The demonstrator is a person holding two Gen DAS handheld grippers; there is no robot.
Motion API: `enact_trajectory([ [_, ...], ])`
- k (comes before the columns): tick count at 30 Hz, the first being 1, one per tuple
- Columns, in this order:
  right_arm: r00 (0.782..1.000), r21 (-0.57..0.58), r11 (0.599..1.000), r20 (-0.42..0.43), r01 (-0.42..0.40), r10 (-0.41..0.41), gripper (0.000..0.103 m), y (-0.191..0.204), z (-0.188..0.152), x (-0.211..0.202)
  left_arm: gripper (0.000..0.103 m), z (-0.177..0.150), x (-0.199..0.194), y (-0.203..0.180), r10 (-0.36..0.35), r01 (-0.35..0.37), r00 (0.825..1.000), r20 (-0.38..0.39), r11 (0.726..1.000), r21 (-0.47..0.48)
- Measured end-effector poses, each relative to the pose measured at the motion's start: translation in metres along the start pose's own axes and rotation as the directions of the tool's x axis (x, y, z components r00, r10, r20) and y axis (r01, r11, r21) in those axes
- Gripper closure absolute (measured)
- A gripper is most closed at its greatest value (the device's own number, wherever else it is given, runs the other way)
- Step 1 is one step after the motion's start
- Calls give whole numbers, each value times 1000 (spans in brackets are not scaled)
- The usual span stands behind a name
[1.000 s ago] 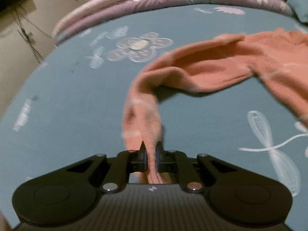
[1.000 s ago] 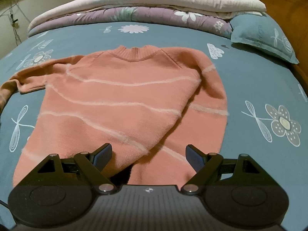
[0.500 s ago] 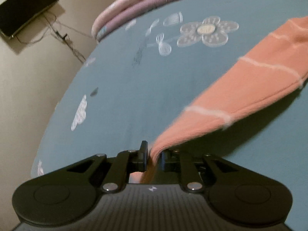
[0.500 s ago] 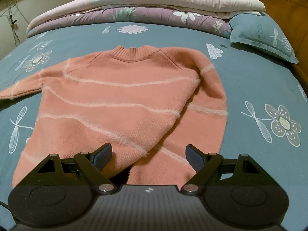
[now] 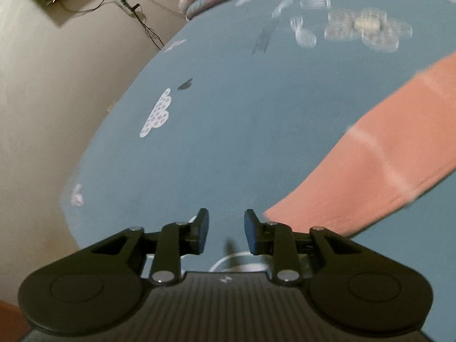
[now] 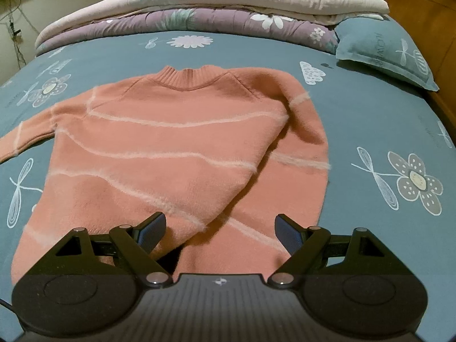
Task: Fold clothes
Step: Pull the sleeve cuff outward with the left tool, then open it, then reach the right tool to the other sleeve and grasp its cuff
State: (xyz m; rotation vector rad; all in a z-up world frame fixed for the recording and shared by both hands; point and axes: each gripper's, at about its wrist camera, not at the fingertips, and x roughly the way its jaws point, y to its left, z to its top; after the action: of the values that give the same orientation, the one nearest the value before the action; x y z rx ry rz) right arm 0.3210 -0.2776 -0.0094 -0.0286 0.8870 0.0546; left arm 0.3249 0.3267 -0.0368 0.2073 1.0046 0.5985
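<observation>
A salmon-pink sweater (image 6: pixel 176 154) with pale stripes lies flat on the blue bed sheet (image 6: pixel 370 131), collar at the far side. Its right sleeve is folded down over the body. Its left sleeve (image 5: pixel 379 165) stretches out straight to the left and lies on the sheet. My left gripper (image 5: pixel 226 232) is open and empty just left of that sleeve's cuff. My right gripper (image 6: pixel 219 230) is open and empty, over the sweater's hem.
Folded quilts (image 6: pixel 199 5) are stacked at the head of the bed. A blue pillow (image 6: pixel 387 51) lies at the far right beside a wooden frame (image 6: pixel 427 8). The bed's left edge drops to a floor (image 5: pixel 51 114) with cables and a dark box.
My left gripper pulled the left sleeve out straight, then opened and let it go. The sleeve now lies flat. My right gripper has not moved.
</observation>
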Motion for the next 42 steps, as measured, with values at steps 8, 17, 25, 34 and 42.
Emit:
enact_trajectory([
  [8,1000,-23,1000,5,4,-4,16,7,-1,-4,61,18,5,-48,-292,297,954,62,951,-90],
  [17,996,30,996,-4,87,-87,13,-14,-13,-18,44,9,30,-41,-252,245,968,-3,944,-222],
  [25,996,84,993,-31,89,-86,12,-31,-31,-17,33,11,-37,-113,-431,433,901,51,901,-42],
  [34,999,200,980,-49,1,9,12,-52,-61,-14,25,0,-145,-234,-662,636,748,47,735,235],
  [42,997,156,985,-4,-79,80,12,-39,-58,-18,20,8,-220,-267,-707,646,689,156,698,309],
])
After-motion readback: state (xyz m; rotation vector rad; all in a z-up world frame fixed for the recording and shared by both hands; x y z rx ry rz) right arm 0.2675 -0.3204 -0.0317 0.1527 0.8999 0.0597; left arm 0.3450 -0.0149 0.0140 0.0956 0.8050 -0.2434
